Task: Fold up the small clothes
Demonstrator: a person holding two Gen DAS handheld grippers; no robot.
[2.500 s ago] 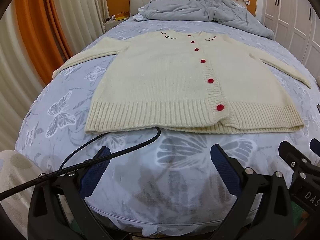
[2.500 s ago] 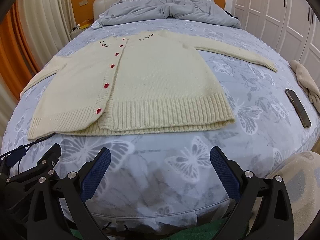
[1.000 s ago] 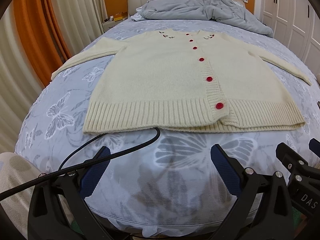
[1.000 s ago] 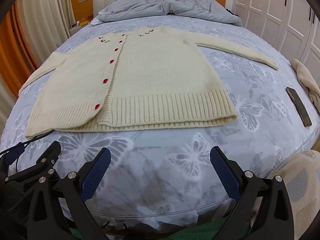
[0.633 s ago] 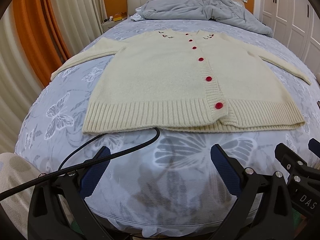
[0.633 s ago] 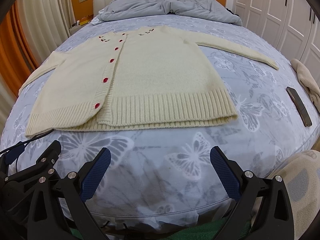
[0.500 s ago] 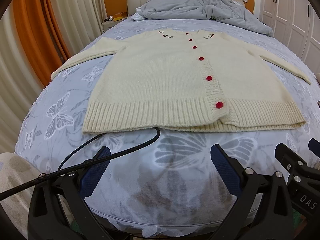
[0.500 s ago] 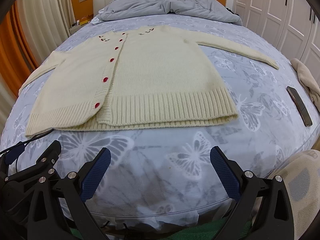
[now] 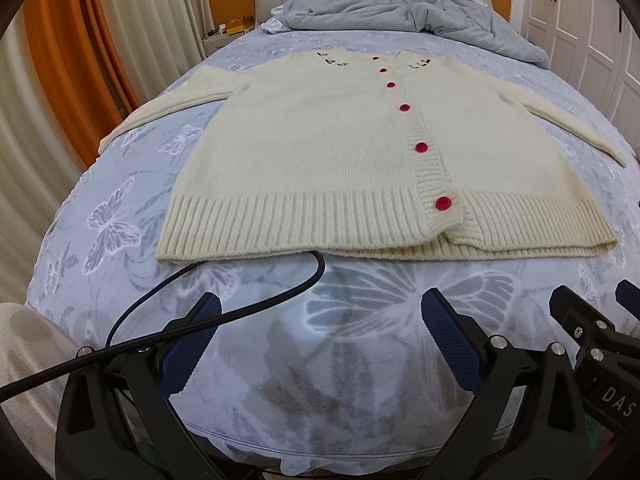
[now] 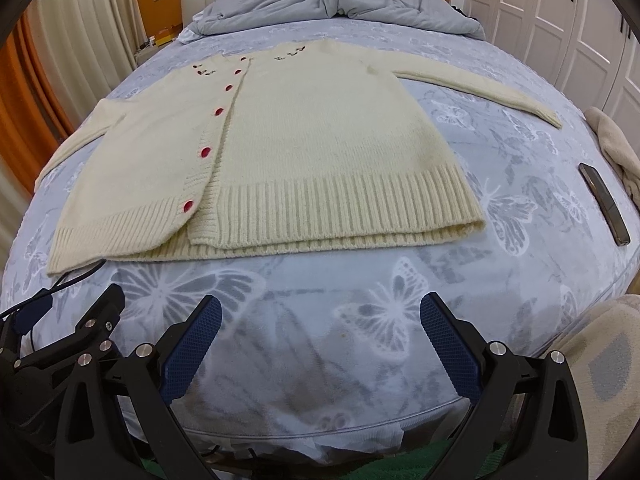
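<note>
Showing: a cream knit cardigan (image 9: 320, 152) with red buttons, spread flat and face up on a bed (image 9: 360, 300) with a grey butterfly-print cover.
Cardigan position: middle of the bed, collar toward the headboard, ribbed hem (image 9: 280, 224) toward the cameras, both sleeves stretched out sideways.
Left tongs (image 9: 320, 336): spread wide and empty, hovering over bare cover just short of the hem.
Right tongs (image 10: 320, 336): also spread wide, gripping nothing, likewise on the near side of the hem.
Cable (image 9: 240, 312): a black cord loops from the left tongs to the hem edge.
Beside the cardigan: a dark phone (image 10: 604, 202) lies on the cover beyond the right sleeve; a rumpled grey duvet (image 10: 340, 4) sits past the collar.
Change: over the last seconds both views have crept slightly closer to the hem; the cardigan itself has not moved.
Meaning: folding appears not yet begun; this looks like the approach before a first grasp, probably of a sleeve or the hem.
</note>
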